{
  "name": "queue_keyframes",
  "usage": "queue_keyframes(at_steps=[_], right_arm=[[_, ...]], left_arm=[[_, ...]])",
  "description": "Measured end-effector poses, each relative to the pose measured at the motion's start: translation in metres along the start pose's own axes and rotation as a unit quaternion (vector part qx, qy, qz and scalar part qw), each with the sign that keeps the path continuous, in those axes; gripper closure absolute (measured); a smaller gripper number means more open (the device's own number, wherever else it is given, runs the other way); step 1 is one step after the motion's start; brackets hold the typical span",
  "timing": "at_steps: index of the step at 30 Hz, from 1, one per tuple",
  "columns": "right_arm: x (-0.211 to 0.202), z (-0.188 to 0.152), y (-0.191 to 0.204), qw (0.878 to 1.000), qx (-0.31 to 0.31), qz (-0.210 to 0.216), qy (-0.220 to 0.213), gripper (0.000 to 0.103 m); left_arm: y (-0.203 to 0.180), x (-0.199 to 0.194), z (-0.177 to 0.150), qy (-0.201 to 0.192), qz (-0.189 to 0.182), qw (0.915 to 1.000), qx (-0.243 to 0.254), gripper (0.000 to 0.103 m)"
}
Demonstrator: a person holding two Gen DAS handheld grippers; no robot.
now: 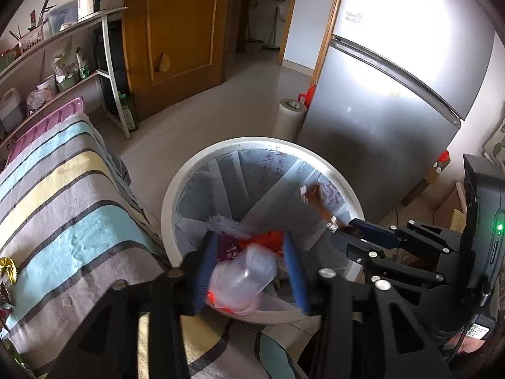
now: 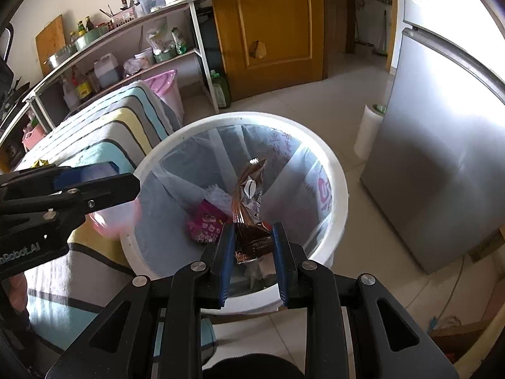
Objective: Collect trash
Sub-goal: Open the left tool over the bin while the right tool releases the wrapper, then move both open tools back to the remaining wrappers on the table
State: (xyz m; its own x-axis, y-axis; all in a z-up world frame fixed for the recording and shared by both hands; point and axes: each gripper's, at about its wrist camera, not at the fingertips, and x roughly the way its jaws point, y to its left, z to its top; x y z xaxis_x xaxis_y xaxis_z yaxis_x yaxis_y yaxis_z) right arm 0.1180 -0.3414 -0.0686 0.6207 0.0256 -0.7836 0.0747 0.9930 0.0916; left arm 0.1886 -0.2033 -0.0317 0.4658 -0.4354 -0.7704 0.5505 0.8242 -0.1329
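Plastic cup (image 1: 241, 279) between left hand-held gripper (image 1: 252, 254) jaws, over bin (image 1: 170, 199)

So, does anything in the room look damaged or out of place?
Yes. The wooden door behind the white bin has a ragged hole in its lower panel, with pale, torn edges. It looks broken through. Nothing else stands out.
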Motion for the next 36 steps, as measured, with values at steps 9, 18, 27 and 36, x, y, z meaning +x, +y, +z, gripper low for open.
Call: queue_keyframes(at_steps=[9,18,27,36], right_arm=[[-0.004,0.000,0.003,1.000,-0.001,-0.009,-0.008,0.057],[-0.024,0.003,0.013,0.999,0.001,-0.008,-0.035,0.057],[-0.048,0.004,0.038,0.998,0.003,0.010,-0.068,0.057],[-0.067,0.007,0.077,0.995,-0.017,0.037,-0.096,0.057]], left_arm=[[0.007,-0.008,-0.001,-0.008,0.001,0.9999,-0.010,0.042],[0.019,-0.033,-0.007,-0.032,0.005,0.9992,-0.022,0.040],[0.038,-0.077,-0.022,-0.075,0.045,0.9957,-0.029,0.039],[0.070,-0.111,-0.042,-0.095,0.060,0.9919,-0.059,0.038]])
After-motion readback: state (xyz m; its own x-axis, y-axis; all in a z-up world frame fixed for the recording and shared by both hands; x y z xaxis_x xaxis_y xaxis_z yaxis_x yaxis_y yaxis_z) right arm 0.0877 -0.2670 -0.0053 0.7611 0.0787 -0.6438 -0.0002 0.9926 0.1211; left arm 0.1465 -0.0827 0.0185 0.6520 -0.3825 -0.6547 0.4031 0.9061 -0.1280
